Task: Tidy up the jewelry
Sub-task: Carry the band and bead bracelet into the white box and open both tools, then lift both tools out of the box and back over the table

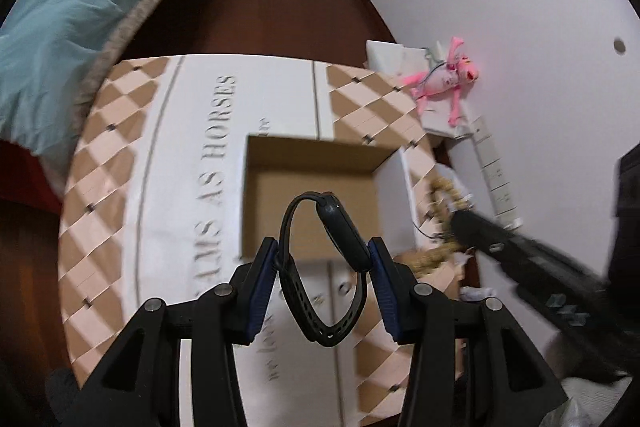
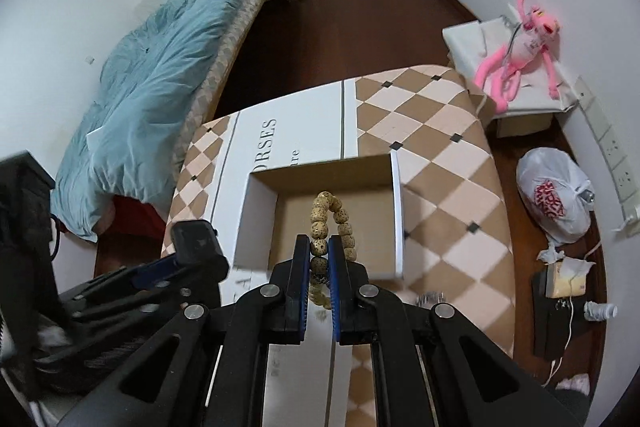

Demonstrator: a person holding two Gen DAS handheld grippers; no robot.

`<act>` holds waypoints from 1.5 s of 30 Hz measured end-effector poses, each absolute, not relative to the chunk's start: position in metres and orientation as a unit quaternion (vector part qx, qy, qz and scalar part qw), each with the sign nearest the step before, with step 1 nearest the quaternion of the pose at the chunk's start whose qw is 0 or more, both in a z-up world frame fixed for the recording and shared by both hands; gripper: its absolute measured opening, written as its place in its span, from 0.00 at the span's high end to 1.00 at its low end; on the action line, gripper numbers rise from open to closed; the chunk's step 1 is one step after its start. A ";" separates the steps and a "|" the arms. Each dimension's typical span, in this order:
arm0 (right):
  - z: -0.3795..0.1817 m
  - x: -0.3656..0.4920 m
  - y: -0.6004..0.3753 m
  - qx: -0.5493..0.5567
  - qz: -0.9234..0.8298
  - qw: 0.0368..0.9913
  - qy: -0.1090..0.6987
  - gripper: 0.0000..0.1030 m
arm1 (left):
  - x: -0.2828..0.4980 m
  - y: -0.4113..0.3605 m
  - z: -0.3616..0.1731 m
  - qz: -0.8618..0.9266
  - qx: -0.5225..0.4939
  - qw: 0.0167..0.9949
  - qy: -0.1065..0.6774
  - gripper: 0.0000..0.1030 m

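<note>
My left gripper (image 1: 325, 259) is shut on a black smartwatch (image 1: 340, 227); its strap loops between the blue pads. It hovers above the near edge of an open cardboard box (image 1: 280, 195) on a checkered table. My right gripper (image 2: 319, 247) is shut on a tan beaded bracelet (image 2: 334, 215), held over the same box (image 2: 360, 203). In the left wrist view the right gripper (image 1: 460, 223) and the bracelet (image 1: 440, 195) appear blurred at the right. The left gripper (image 2: 192, 247) with the watch shows at the left of the right wrist view.
The table (image 2: 440, 147) has a checkered top with printed lettering. A bed with a blue duvet (image 2: 152, 75) lies left. A pink plush toy (image 2: 520, 43) sits on a white stand. A white plastic bag (image 2: 556, 199) and clutter lie on the floor at the right.
</note>
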State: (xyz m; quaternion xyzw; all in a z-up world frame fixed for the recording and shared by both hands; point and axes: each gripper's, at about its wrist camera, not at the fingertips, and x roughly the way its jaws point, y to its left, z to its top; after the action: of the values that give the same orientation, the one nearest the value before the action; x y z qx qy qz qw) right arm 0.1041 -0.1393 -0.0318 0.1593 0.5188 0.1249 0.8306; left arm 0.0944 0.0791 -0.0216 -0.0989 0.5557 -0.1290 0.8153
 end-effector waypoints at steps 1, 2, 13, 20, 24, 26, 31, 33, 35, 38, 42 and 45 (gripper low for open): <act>-0.038 0.115 -0.141 0.165 0.129 0.823 0.528 0.91 | 0.103 0.077 -0.023 -0.131 -0.101 0.813 0.559 0.59; -0.045 0.126 -0.143 0.172 0.130 0.815 0.538 0.91 | 0.111 0.078 -0.027 -0.133 -0.102 0.808 0.564 0.59; -0.098 0.191 -0.130 0.149 0.139 0.761 0.616 0.90 | 0.185 0.056 -0.063 -0.113 -0.140 0.760 0.624 0.52; -0.086 0.189 -0.134 0.133 0.122 0.775 0.606 0.50 | 0.188 0.073 -0.049 -0.073 -0.123 0.781 0.607 0.14; -0.077 0.181 -0.132 0.079 0.086 0.795 0.595 0.31 | 0.184 0.078 -0.046 -0.039 -0.082 0.797 0.597 0.03; -0.079 0.174 -0.128 0.036 0.056 0.803 0.593 0.11 | 0.177 0.080 -0.044 -0.018 -0.052 0.812 0.581 0.03; -0.101 0.158 -0.124 0.002 0.027 0.796 0.605 0.08 | 0.156 0.079 -0.053 0.007 -0.008 0.828 0.560 0.03; -0.107 0.154 -0.125 -0.002 0.019 0.796 0.606 0.06 | 0.149 0.078 -0.060 0.014 0.006 0.829 0.559 0.03; -0.111 0.150 -0.126 -0.001 0.012 0.797 0.603 0.05 | 0.144 0.078 -0.065 0.019 0.012 0.828 0.560 0.03; -0.112 0.145 -0.126 0.000 0.003 0.801 0.598 0.05 | 0.138 0.078 -0.067 0.026 0.014 0.827 0.561 0.03; -0.106 0.138 -0.124 0.000 -0.004 0.807 0.591 0.05 | 0.128 0.079 -0.064 0.034 0.017 0.830 0.556 0.03; -0.097 0.130 -0.123 0.004 -0.007 0.812 0.583 0.05 | 0.118 0.079 -0.055 0.041 0.022 0.835 0.548 0.03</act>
State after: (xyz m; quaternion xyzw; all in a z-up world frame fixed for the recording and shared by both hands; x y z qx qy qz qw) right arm 0.1300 -0.1231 -0.0967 0.0037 0.5830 -0.0066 0.8125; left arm 0.1182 0.0787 -0.0549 0.0223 0.5478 0.0410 0.8353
